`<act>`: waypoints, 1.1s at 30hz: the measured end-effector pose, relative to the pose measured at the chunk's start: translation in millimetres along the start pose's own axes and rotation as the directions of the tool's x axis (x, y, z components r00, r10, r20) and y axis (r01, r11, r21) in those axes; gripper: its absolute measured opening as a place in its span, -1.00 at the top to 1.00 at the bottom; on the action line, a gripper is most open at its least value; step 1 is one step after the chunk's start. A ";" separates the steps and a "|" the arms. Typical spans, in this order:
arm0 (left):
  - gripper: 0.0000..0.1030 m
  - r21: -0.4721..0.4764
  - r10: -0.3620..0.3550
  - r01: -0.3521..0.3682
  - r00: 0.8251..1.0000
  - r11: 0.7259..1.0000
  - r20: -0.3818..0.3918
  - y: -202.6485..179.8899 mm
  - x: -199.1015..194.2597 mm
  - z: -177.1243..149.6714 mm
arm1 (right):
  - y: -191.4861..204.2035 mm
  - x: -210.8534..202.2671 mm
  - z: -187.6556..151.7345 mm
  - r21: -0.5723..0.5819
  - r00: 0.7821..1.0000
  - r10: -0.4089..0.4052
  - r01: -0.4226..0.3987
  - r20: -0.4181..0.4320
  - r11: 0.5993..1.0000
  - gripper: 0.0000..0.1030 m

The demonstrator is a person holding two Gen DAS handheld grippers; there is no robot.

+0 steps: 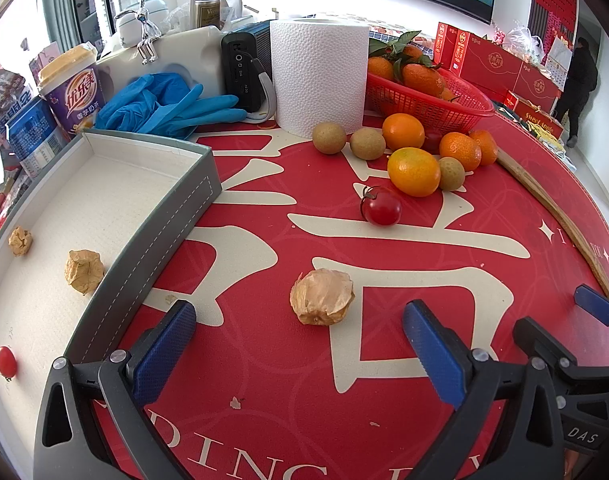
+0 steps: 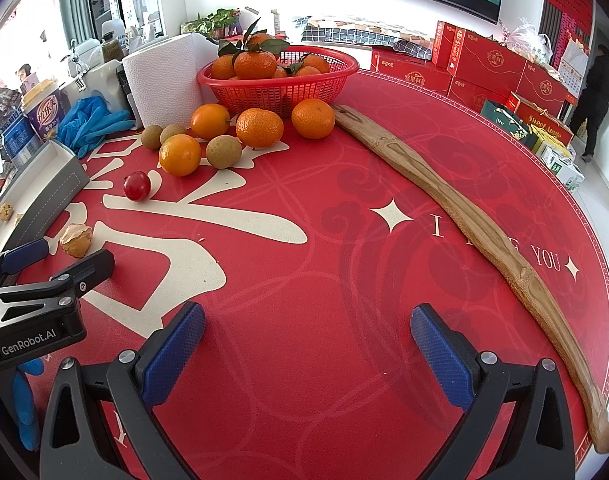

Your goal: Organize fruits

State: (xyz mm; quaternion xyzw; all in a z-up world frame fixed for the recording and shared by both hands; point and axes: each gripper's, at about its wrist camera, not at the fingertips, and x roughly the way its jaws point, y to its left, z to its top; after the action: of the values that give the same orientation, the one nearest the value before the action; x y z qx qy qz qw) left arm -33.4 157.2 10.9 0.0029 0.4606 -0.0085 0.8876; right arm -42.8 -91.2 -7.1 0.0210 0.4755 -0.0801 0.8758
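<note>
Between the spread blue pads of the left gripper point(image 1: 298, 354) sits a papery husked fruit point(image 1: 322, 298) on the red mat point(image 1: 264, 400), not yet touched; the jaws stand wide on either side of it, which looks like a line-up for a pinch. Just left of it runs the grey tray point(image 1: 152, 236), where two more husked fruits point(image 1: 84, 272) and a cherry tomato point(image 1: 5, 361) already lie well apart, so like seems to be going with like there. The right gripper point(image 2: 308, 346) hovers over bare mat beside the left one, also spread and holding nothing, probably kept clear as a spare hand.

Further out, a second cherry tomato point(image 1: 381, 205) lies alone. Beyond it the oranges point(image 1: 414, 171) and small brown fruits point(image 1: 329, 138) huddle loosely, still unsorted. Behind them stand a paper roll point(image 1: 318, 76) and a red basket point(image 1: 460, 104) of leafy oranges. A long wooden stick point(image 2: 464, 216) curves along the mat's right edge.
</note>
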 end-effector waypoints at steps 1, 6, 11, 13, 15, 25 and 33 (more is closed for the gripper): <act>-1.00 0.000 0.000 0.000 1.000 1.000 0.000 -0.2 1.3 -0.2 | 0.0 0.0 0.0 0.000 1.000 0.000 0.000 0.000 1.000 -1.00; -1.00 0.000 0.000 0.000 1.000 1.000 0.000 -0.1 -0.4 0.1 | -0.4 -0.5 0.0 0.000 1.000 0.000 0.000 0.000 1.000 -1.00; -1.00 -0.002 0.002 -0.002 1.000 1.000 -0.001 -0.5 3.6 0.5 | 0.0 0.0 0.1 0.000 1.000 0.000 0.000 0.000 1.000 -1.00; -1.00 -0.003 0.005 -0.005 1.000 1.000 0.000 -0.2 2.0 2.5 | -0.6 -0.4 0.2 0.000 1.000 0.000 0.000 0.000 1.000 -1.00; -1.00 -0.004 0.008 -0.008 1.000 1.000 0.000 -1.1 1.1 1.0 | -0.9 0.3 0.3 0.000 1.000 0.000 0.000 -0.001 1.000 -1.00; -0.01 0.063 -0.040 0.040 0.999 0.997 0.006 -26.1 1.3 8.7 | 0.2 0.4 -0.2 0.000 1.000 0.000 0.000 -0.001 1.000 -1.00; 0.54 0.041 -0.065 0.066 0.998 0.997 -0.024 -13.6 -13.1 -4.7 | 0.2 0.4 -0.2 -0.001 1.000 -0.001 0.001 -0.002 1.000 -1.00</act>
State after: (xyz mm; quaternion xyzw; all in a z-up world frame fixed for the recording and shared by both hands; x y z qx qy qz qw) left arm -45.0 143.9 19.0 0.0063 0.4703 -0.0473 0.8812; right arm -42.7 -91.0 -7.5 0.0204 0.4766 -0.0803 0.8752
